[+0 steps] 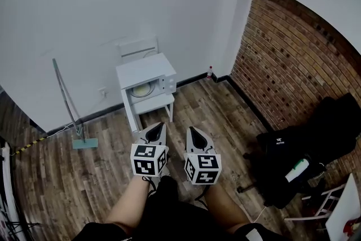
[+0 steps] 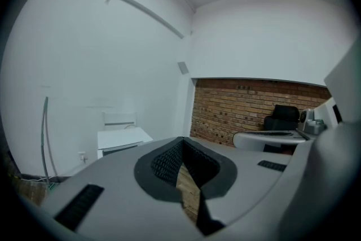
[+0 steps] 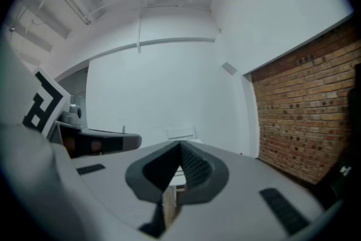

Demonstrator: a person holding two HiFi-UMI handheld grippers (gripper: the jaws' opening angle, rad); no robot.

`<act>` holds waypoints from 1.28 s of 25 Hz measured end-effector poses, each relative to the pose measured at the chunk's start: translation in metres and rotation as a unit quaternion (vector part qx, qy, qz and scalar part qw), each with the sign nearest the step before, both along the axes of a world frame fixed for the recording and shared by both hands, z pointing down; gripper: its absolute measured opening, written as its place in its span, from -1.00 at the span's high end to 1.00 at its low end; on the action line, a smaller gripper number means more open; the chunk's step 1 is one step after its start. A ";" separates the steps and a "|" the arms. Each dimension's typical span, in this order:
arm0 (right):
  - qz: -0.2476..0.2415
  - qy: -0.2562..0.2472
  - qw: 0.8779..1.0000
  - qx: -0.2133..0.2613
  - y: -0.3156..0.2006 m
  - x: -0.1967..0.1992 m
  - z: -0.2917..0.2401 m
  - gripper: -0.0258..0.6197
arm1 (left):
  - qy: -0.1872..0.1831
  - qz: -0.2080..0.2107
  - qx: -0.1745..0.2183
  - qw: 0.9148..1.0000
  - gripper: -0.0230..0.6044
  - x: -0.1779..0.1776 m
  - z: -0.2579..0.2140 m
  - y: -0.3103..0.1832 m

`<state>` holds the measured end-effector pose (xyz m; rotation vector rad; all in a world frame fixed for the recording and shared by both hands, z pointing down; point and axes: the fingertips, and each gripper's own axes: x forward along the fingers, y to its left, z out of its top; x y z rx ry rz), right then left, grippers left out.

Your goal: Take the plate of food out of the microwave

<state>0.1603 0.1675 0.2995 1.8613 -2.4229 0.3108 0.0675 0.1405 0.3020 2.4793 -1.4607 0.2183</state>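
**Grippers closed, microwave well ahead**

Left gripper (image 1: 159, 126) and right gripper (image 1: 192, 129) hang near the legs, jaws pressed together on nothing. Well ahead, the microwave (image 1: 148, 77) tops a white stand (image 1: 153, 103). The plate (image 1: 141, 89) seems to lie inside. Step close and square up before opening the jaws.

Too small to resolve, centre of head view: food on the pale plate (image 1: 141, 89) inside the microwave (image 1: 145, 83); likewise the red-capped object (image 1: 210, 71) at the wall base. Cut by the lower right edge: white furniture (image 1: 347, 206). Largely hidden behind the left gripper (image 2: 181, 147) and the right gripper (image 3: 180, 149), lower centre of their own views: microwave
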 end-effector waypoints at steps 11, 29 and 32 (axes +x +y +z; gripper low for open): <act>-0.009 0.021 1.000 -0.004 -0.122 -0.013 0.002 0.89 | 0.016 0.010 -0.015 1.000 0.93 -0.003 0.012 -0.120; -0.048 0.055 0.997 -0.005 -0.302 -0.074 -0.006 0.89 | 0.056 -0.017 -0.016 0.998 0.93 -0.062 0.003 -0.296; -0.058 0.058 0.997 -0.014 -0.314 -0.079 0.003 0.89 | 0.057 -0.025 -0.024 0.998 0.93 -0.067 0.010 -0.307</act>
